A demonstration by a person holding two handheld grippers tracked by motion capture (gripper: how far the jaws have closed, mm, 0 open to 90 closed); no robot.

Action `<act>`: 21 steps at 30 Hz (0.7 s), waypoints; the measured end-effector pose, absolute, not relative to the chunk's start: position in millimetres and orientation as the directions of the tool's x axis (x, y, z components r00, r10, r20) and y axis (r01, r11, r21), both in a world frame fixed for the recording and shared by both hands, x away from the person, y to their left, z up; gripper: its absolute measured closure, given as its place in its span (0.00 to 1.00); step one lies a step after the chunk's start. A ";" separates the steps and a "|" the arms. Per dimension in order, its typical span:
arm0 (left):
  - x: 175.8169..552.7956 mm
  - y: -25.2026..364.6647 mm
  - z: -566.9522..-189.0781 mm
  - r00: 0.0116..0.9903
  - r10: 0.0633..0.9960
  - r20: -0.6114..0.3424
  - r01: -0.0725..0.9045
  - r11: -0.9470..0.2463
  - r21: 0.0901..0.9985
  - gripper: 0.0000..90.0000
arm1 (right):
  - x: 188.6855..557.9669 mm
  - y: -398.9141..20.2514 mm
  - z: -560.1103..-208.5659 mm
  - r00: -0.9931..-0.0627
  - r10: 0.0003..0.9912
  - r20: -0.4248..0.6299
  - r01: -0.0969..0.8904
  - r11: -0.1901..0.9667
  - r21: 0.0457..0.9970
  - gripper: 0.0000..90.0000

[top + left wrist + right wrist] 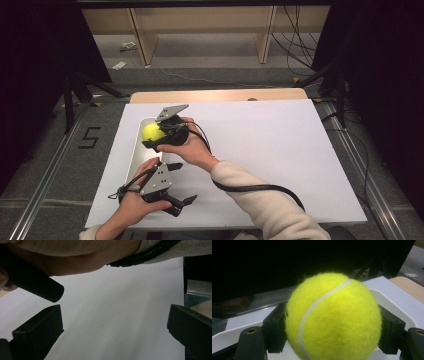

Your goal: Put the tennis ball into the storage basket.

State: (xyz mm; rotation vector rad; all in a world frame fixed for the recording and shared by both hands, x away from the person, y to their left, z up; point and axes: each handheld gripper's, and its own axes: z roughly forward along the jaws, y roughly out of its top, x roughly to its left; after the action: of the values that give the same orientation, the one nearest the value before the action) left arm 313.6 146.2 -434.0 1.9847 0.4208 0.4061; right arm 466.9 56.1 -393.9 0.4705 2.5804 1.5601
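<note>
A yellow tennis ball (152, 131) (334, 317) is clamped between the jaws of my right gripper (153, 137) (332, 333), just above a long white tray (136, 156) on the left side of the white board. The tray's rim (398, 306) curves behind the ball in the right gripper view. My left gripper (182, 184) (113, 332) is held low near the board's front edge, right of the tray's near end, jaws wide apart with nothing between them. The right forearm crosses above it.
The white board (280, 150) lies on a wooden table (215, 95); its right half is bare. The right gripper's black cable (250, 189) loops across the front. Dark stands and floor cables lie beyond the table.
</note>
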 end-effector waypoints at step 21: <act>313.5 146.1 -434.1 0.883 0.459 0.097 0.117 -0.416 0.902 0.00 | 470.8 66.8 -397.7 -0.952 0.294 0.084 0.215 0.451 0.866 0.29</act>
State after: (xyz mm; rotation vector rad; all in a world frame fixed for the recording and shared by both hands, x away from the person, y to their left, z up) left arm 313.5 146.1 -434.1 1.9839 0.4202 0.4029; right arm 470.8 66.8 -397.7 0.4591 2.6085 1.5388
